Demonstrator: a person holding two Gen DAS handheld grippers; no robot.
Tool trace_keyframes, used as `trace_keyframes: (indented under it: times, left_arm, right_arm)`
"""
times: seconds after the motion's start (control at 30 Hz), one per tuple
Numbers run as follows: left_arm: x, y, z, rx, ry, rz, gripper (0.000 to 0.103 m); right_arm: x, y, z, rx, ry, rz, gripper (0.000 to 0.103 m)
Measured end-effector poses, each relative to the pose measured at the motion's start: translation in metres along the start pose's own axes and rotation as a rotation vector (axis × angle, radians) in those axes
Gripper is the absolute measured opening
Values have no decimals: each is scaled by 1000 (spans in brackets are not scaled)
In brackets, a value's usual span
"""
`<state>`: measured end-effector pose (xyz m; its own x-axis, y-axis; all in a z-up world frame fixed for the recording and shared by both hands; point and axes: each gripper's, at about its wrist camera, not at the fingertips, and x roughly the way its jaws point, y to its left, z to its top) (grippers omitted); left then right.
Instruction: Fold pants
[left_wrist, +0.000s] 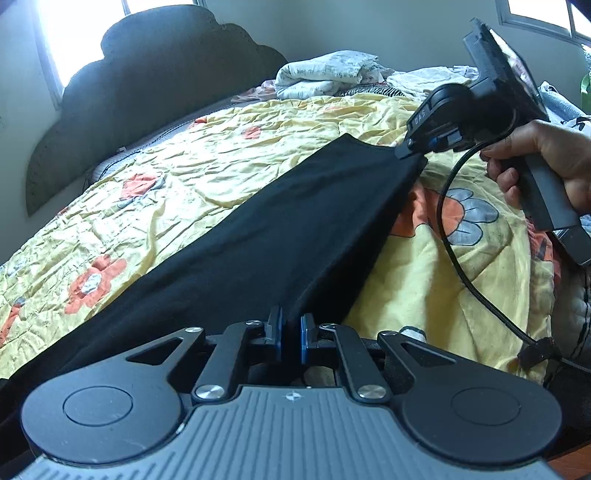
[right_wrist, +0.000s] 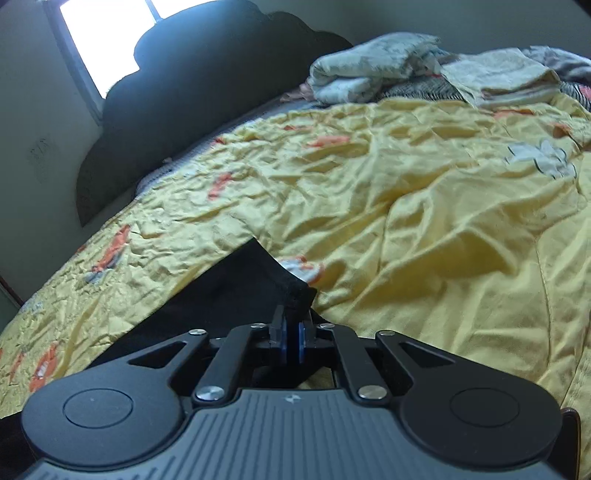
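Both grips are taken: the left hand-held gripper (left_wrist: 291, 332) and the right hand-held gripper (right_wrist: 291, 334) each pinch the black pants (left_wrist: 266, 236), stretched over the bed's yellow bedspread (left_wrist: 192, 162) (near its front edge). Next, I think, lift together and fold evenly.

We lose the near end of the black pants (left_wrist: 280, 236) under the left gripper (left_wrist: 291, 334) housing, and their lower left part runs off the left wrist picture's edge. In the right wrist view, we see only a dark wedge of the pants (right_wrist: 255, 284); the rest sits behind the right gripper (right_wrist: 291, 339). The hand (left_wrist: 546, 162) on the right gripper's handle is cut at the wrist by the frame, and the cable (left_wrist: 458, 236) disappears at the lower right. We cannot tell what garments make up the pale pile (left_wrist: 325, 75) at the far end of the bed. The headboard (right_wrist: 207, 92) is too dark for detail, and the windows behind are blown out.
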<state>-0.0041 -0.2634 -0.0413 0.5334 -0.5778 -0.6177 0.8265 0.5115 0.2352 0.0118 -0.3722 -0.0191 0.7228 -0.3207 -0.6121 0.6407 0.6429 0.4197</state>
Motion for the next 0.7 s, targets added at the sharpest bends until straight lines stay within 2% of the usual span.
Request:
trace_keyframes:
  times: [0.07,0.13,0.23,0.27,0.4,0.43,0.47,0.53,0.63,0.67,0.7]
  left_arm:
    - [-4,1,1,-4,-8,-18,18]
    - [-6,3,2,-24,-8,-45,19]
    - [-8,8,4,-58,-7,-88,19]
    - [-9,9,4,-70,-6,-105,23]
    - [-14,12,8,-110,-13,-164,26]
    - [-15,13,9,-117,-21,-164,26]
    - [-16,14,10,-125,-29,-157,27]
    - [-16,18,12,-151,-43,-115,27]
    - [-9,28,13,-212,-27,-46,35]
    - [-5,31,13,-229,-5,-18,37]
    - [1,33,12,-239,23,7,37]
  right_arm:
    - [0,-1,-1,6,3,-1,8]
    - [-6,1,0,1,-17,-19,11]
    - [-17,3,2,-2,-84,-82,19]
    - [-22,3,3,0,-109,-103,19]
    - [-41,7,8,-27,-244,-216,20]
    - [-45,10,9,-39,-260,-202,20]
    - [-46,12,10,-54,-252,-150,20]
    - [-40,21,9,-90,-155,4,25]
    - [-15,39,-3,-109,36,206,53]
    - [-8,45,-8,-122,83,236,64]
    - [-1,50,-12,-145,110,230,64]
